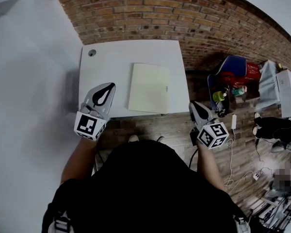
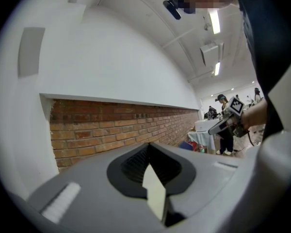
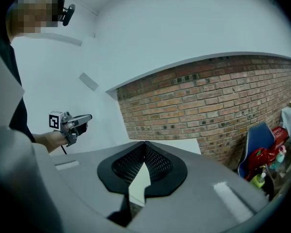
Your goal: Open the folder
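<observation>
Pale-yellow folder (image 1: 149, 88) lies closed on the white surface (image 1: 111, 57), between and just ahead of my tongs. Left tongs (image 1: 106, 89) and right tongs (image 1: 196, 108) are both clenched, empty, not touching it.

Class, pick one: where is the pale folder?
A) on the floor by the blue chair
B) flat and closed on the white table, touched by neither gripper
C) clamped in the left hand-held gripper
B: the folder lies closed on the white table, the left hand-held gripper and right hand-held gripper both clear of it.
</observation>
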Available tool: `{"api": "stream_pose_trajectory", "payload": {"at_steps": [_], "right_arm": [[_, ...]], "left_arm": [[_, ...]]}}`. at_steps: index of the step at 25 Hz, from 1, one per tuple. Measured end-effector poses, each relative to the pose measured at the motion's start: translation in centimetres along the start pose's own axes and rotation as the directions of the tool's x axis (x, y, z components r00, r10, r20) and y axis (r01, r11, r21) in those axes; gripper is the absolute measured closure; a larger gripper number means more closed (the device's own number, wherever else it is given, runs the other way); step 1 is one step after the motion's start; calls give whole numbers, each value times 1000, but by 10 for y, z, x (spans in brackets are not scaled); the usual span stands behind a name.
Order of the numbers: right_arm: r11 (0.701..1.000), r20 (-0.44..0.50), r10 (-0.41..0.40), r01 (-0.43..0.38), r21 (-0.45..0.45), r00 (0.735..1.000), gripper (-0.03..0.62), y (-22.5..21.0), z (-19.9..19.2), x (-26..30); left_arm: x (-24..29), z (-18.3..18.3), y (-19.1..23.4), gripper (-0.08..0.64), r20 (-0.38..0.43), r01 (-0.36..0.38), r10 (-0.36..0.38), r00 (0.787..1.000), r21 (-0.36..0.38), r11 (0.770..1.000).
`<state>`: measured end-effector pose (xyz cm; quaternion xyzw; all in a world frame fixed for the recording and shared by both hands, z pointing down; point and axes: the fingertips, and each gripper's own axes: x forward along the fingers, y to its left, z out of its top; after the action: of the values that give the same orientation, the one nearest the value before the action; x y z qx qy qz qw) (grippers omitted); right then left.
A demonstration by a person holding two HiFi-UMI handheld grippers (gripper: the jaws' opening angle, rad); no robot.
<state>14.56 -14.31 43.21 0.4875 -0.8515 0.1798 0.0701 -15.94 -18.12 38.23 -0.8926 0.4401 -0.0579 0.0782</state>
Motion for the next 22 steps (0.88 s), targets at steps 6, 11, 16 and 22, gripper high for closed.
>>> {"api": "stream_pose_trajectory", "payload": {"at_steps": [6, 11, 16, 22], "right_arm": [[998, -8, 60, -60, 0, 998, 591, -22, 4, 6], [996, -12, 92, -93, -18, 996, 591, -44, 14, 4], [993, -12, 113, -113, -18, 994, 591, -53, 13, -5], [992, -23, 124, -125, -19, 992, 591, -57, 10, -14]], "left_arm": [[15, 1, -4, 558, -21, -86, 86, 996, 6, 996], [33, 1, -27, 558, -46, -92, 92, 995, 10, 996], [38, 0, -54, 557, -48, -66, 67, 997, 21, 998], [45, 5, -91, 554, -39, 12, -8, 999, 90, 996]]}}
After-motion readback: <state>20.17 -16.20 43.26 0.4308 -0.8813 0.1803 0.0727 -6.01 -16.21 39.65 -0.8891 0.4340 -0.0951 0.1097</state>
